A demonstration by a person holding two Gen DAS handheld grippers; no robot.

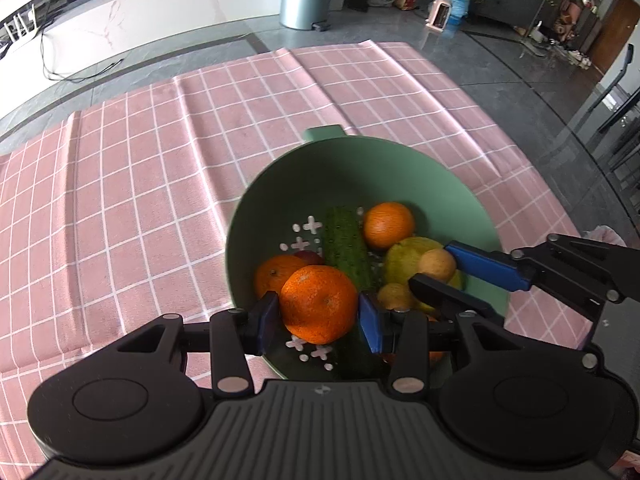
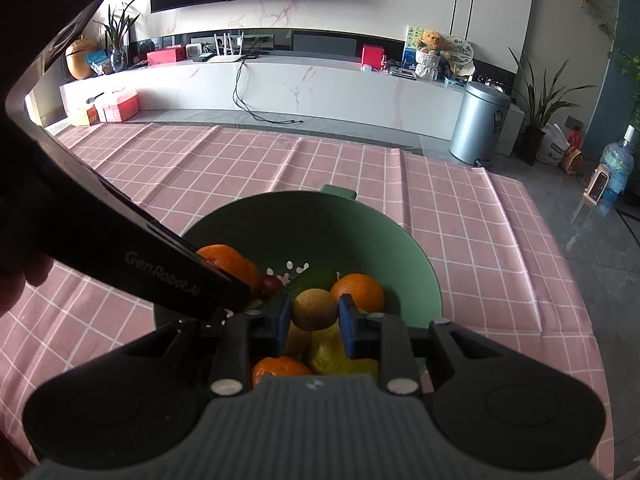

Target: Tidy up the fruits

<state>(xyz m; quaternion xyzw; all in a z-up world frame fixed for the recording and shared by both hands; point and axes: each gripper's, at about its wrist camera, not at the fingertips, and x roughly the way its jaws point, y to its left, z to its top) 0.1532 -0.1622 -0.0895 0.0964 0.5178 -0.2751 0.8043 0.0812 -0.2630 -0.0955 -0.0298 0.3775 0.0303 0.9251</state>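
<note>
A green colander bowl [image 1: 400, 168] stands on the pink checked tablecloth and holds oranges, a cucumber [image 1: 346, 246], a yellow-green pear [image 1: 404, 258] and small tan fruits. My left gripper [image 1: 318, 318] is shut on a large orange [image 1: 318, 302] just above the bowl's near side. My right gripper [image 2: 314, 314] is shut on a small tan round fruit [image 2: 314, 308] over the bowl [image 2: 320, 220]; it also shows in the left wrist view [image 1: 456, 270] at the right, around that fruit [image 1: 436, 265]. The left gripper's body [image 2: 120, 240] crosses the right wrist view.
The pink tablecloth [image 1: 160, 180] spreads left of and beyond the bowl. Beyond the table's far edge are grey floor, a metal bin [image 2: 480, 128], a white TV console [image 2: 280, 88] and a water bottle [image 2: 616, 172].
</note>
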